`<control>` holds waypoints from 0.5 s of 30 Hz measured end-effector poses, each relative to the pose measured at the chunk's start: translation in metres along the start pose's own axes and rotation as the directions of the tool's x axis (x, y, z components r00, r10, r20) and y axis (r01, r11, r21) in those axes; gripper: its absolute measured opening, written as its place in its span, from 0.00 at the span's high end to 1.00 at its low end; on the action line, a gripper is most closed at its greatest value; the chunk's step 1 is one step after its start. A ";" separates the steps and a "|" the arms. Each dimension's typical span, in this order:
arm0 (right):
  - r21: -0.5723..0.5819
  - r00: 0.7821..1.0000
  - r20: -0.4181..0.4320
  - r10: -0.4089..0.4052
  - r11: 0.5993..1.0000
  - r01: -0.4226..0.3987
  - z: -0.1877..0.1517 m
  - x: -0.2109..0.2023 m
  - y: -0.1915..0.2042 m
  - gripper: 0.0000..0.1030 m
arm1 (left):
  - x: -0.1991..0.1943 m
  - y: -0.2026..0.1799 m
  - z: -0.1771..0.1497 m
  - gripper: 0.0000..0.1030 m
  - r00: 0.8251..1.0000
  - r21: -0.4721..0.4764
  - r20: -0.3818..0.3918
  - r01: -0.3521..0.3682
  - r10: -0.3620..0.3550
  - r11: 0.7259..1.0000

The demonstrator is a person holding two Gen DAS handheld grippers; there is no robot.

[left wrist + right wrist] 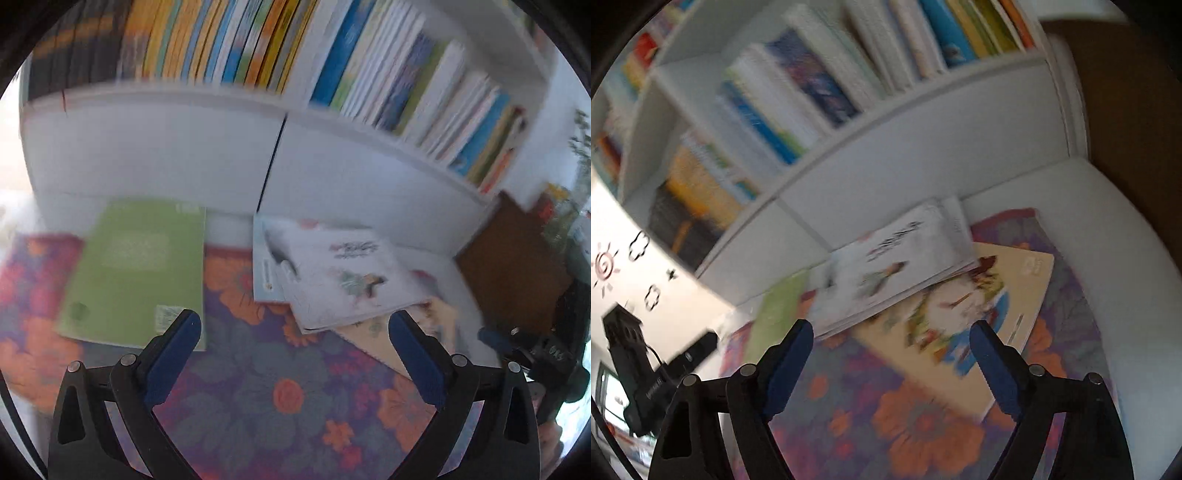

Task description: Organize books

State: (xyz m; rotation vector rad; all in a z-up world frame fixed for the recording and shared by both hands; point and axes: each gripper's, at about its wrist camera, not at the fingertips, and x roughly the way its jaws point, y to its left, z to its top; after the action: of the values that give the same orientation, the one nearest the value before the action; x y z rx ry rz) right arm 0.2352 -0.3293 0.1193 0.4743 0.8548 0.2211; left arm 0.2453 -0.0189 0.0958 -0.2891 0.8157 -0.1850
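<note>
Here, items run left to right.
Left gripper (294, 332): jaws spread wide, nothing between them; it hangs above the rug (266, 398), angled down toward the shelf (155, 147).
Green book (138, 273): flat on the rug, left of the others, back cover up; long axis runs toward the shelf base, top edge near it.
White book (343, 273): flat, on top of a pale blue book (263, 273) and overlapping the cream book (388, 343); long axis slanted, title end toward the shelf.
Cream book (964, 325): flat on the rug, partly under the white book (894, 269); long axis diagonal in the right wrist view.
Shelved books (258, 44): upright, spines outward, leaning toward the right end.
Right gripper (891, 341): jaws wide apart, empty, above the rug and the cream book.
</note>
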 end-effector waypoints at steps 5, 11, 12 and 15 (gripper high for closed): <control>0.132 0.997 0.077 0.002 0.991 -0.012 0.022 0.047 -0.052 0.16 | 0.058 0.003 -0.010 0.02 1.000 -0.040 -0.015 0.017 -0.018 0.999; 0.051 0.997 0.049 -0.063 0.997 0.060 0.053 0.101 -0.055 0.20 | 0.103 -0.013 -0.001 0.01 0.996 -0.035 -0.080 0.023 -0.026 0.999; 0.006 0.996 0.046 -0.073 0.997 0.073 0.055 0.107 -0.050 0.20 | 0.111 -0.017 -0.001 0.02 0.996 -0.018 -0.094 0.002 -0.004 1.000; -0.105 0.994 -0.009 -0.108 0.989 0.107 0.056 0.120 -0.031 0.20 | 0.124 -0.027 0.000 0.01 0.992 0.049 -0.113 -0.050 0.055 0.998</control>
State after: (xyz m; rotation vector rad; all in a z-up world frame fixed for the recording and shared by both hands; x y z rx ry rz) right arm 0.3550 -0.3292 0.0557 0.3281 0.8762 0.1693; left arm 0.3271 -0.0779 0.0191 -0.2152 0.9302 -0.1716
